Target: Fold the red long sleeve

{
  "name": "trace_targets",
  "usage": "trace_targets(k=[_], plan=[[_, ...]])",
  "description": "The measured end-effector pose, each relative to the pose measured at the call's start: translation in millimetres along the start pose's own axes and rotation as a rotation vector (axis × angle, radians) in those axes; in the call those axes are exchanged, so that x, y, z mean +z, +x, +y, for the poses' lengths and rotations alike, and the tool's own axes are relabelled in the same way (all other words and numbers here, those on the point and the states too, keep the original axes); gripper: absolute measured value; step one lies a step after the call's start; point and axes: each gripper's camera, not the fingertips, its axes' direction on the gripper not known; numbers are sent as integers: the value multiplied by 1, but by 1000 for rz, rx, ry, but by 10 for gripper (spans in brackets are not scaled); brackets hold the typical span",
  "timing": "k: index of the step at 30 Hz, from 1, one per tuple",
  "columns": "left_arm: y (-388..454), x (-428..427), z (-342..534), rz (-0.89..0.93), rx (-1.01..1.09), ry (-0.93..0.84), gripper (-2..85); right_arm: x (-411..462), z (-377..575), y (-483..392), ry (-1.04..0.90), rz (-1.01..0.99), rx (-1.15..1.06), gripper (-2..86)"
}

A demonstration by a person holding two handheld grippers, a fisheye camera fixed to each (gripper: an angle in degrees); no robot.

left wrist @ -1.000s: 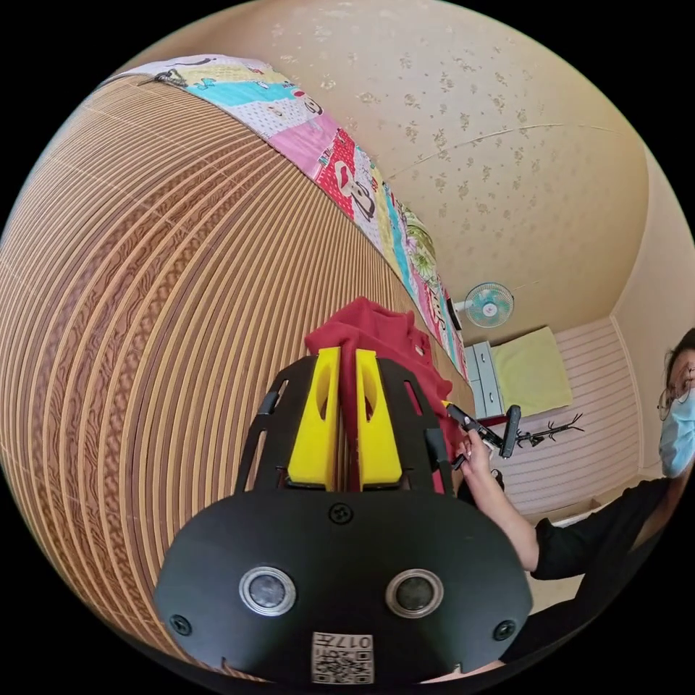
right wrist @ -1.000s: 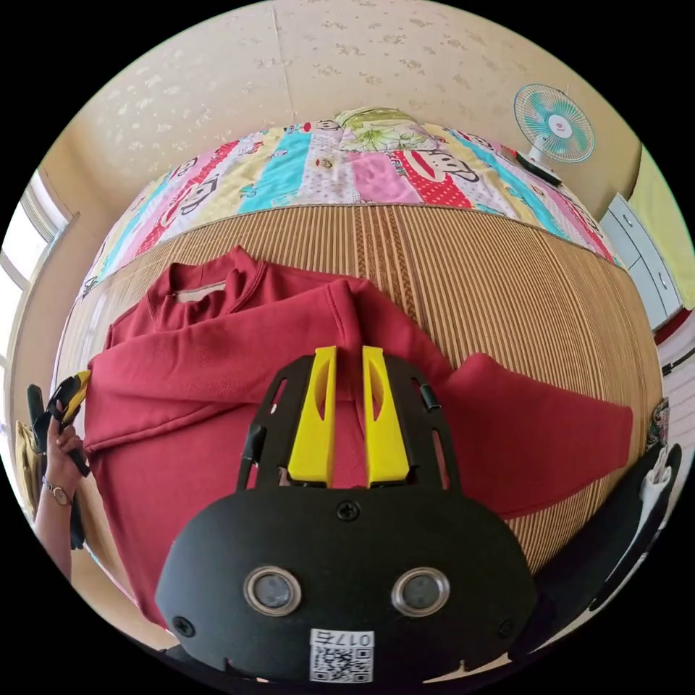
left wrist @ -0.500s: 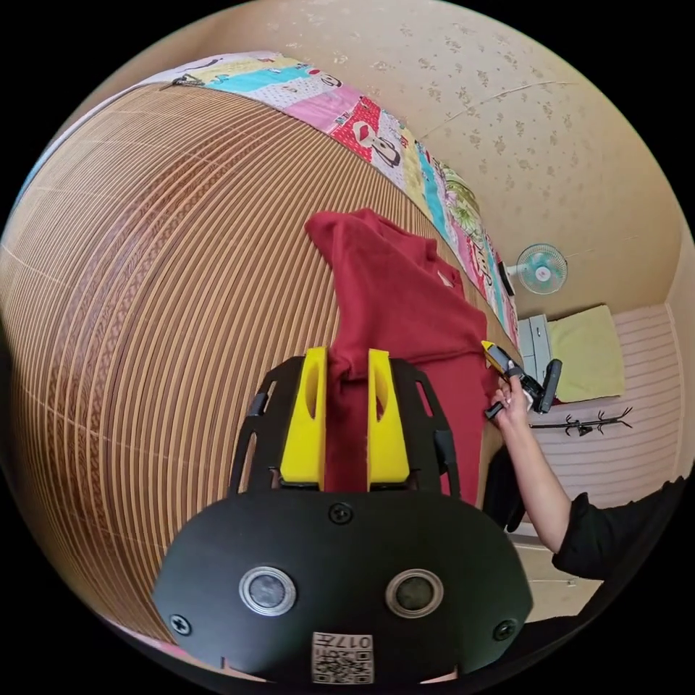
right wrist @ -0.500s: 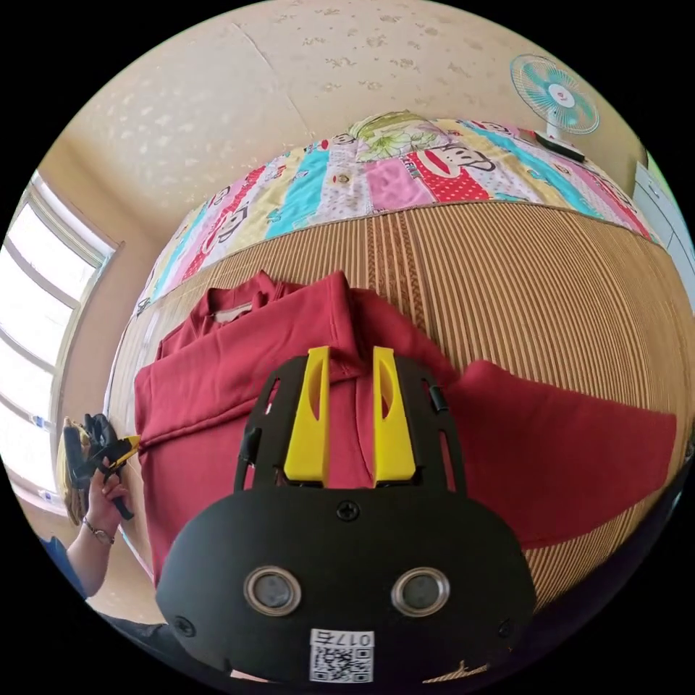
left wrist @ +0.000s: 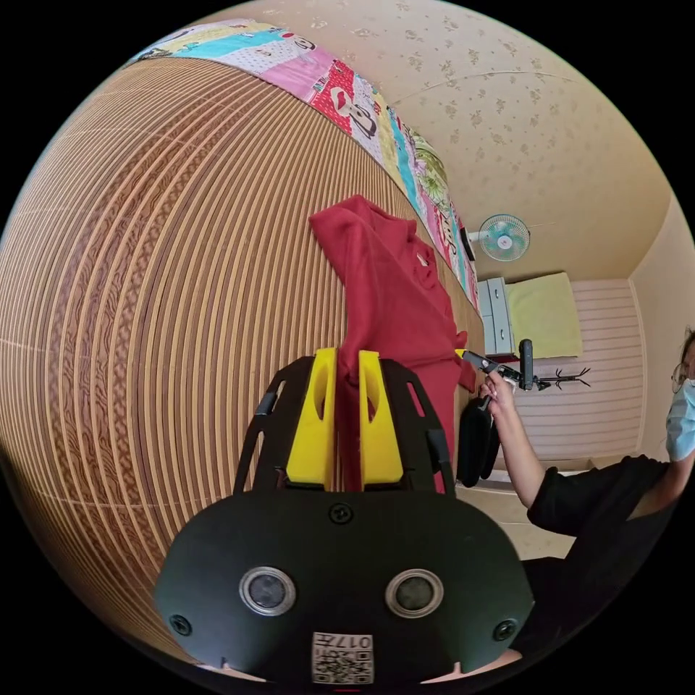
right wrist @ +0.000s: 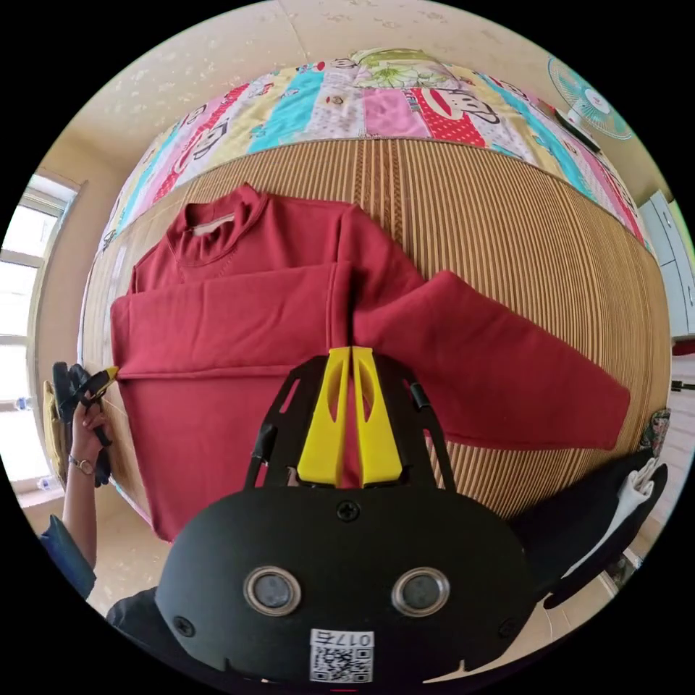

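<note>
The red long sleeve shirt (right wrist: 239,304) lies on the woven mat (right wrist: 507,217), collar toward the quilt. One sleeve is folded across the chest and the other stretches out to the right. My right gripper (right wrist: 351,350) is shut at the lower corner of the folded sleeve's cuff, jaws almost touching. In the left gripper view the shirt (left wrist: 391,289) runs away from my left gripper (left wrist: 347,352), whose jaws pinch a ridge of red cloth. The left gripper (right wrist: 108,374) shows at the shirt's left fold edge, held by a hand. The right gripper (left wrist: 463,355) meets the shirt's far edge.
A patchwork quilt (right wrist: 326,108) borders the mat's far side, with a fan (right wrist: 590,101) past it. White drawers (left wrist: 496,311) stand by the wall. The person in a black sleeve (left wrist: 594,499) stands beside the bed. A window (right wrist: 22,289) is at the left.
Both pairs of jaws stood wider half a second ago and have closed again. The folded sleeve now lies flatter across the chest. Both cameras have shifted.
</note>
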Motion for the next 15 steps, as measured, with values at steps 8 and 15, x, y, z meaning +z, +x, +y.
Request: trace_targets(k=[8, 15], plan=[[-13, -29, 38, -19, -33, 220, 61, -32, 70, 59, 268, -163, 277, 17], [71, -42, 63, -332, 171, 230, 65, -55, 112, 155, 310, 11, 526, 71]])
